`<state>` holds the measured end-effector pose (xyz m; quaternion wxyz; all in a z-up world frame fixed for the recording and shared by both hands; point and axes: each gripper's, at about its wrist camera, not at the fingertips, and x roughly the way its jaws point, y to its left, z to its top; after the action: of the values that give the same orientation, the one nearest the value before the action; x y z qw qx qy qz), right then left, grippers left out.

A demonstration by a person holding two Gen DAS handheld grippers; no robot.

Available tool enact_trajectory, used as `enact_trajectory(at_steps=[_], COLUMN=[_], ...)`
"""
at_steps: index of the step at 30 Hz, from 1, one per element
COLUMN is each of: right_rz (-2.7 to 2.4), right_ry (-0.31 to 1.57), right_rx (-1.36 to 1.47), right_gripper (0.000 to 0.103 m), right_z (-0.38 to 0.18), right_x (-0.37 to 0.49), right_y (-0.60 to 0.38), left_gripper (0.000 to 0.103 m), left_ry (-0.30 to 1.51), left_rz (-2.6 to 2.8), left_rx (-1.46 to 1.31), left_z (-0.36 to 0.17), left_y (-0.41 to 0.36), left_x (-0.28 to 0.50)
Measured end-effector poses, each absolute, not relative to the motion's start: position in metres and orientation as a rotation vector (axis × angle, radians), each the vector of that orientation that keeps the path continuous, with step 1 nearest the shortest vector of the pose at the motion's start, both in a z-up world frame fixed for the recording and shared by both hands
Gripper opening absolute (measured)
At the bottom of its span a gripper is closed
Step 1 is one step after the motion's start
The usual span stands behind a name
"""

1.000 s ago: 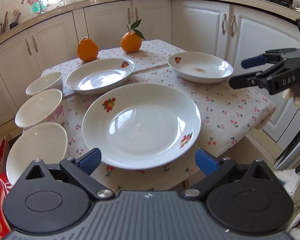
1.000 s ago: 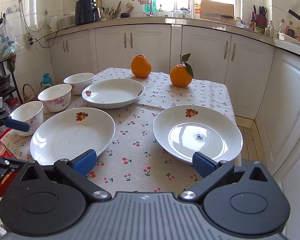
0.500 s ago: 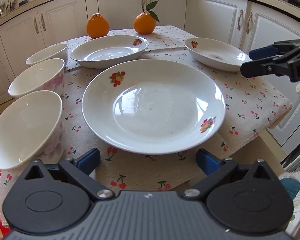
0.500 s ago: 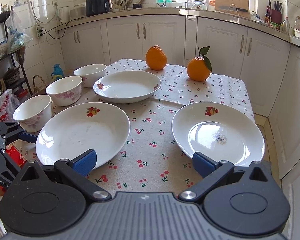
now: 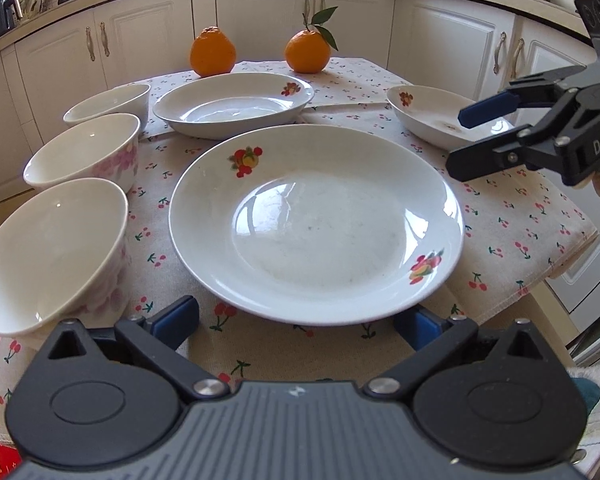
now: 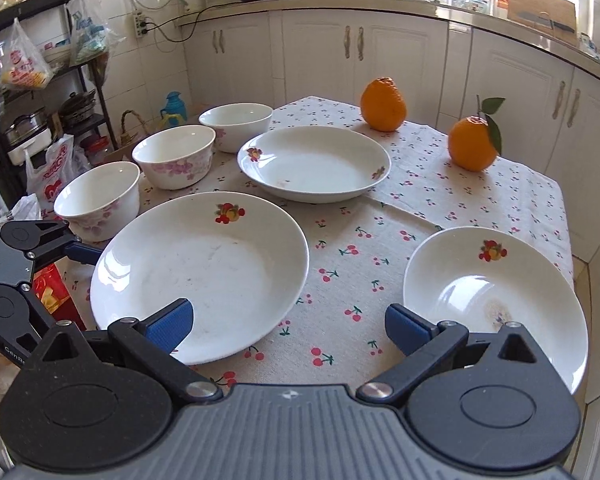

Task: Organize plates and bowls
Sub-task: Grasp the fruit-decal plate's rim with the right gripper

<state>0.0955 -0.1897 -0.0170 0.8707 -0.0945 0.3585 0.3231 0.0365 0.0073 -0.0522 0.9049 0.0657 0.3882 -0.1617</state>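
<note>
A large white plate [image 5: 316,224] with fruit prints lies at the table's near edge; it also shows in the right wrist view [image 6: 200,272]. My left gripper [image 5: 300,320] is open, its fingers on either side of the plate's near rim. A second plate [image 5: 232,104] lies behind it and a smaller plate [image 6: 492,300] on the right. Three white bowls [image 5: 52,252] [image 5: 84,152] [image 5: 108,100] stand in a row on the left. My right gripper [image 6: 288,324] is open and empty, low over the cloth between the large and the small plate.
Two oranges [image 5: 213,51] [image 5: 307,51] sit at the far end of the cherry-print tablecloth [image 5: 512,216]. White cabinets [image 5: 452,40] surround the table. A shelf with bags [image 6: 24,80] stands on the left in the right wrist view.
Both grippers have come lower and closer to the table. My left gripper has closed in on the large plate's near rim. My right gripper has moved forward between the plates.
</note>
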Motion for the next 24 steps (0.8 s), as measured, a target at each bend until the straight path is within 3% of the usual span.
enact_trajectory(at_steps=[24], right_rz=[0.909], right_ry=[0.91], right_rx=[-0.16], right_gripper=[0.103], right_z=[-0.044], right_x=[0.17], right_y=[-0.145], left_gripper=[0.103], left_ry=[0.732], left_rz=[-0.383], left_rx=[0.139], left_z=[-0.057], left_y=[0.007], left_x=[0.032])
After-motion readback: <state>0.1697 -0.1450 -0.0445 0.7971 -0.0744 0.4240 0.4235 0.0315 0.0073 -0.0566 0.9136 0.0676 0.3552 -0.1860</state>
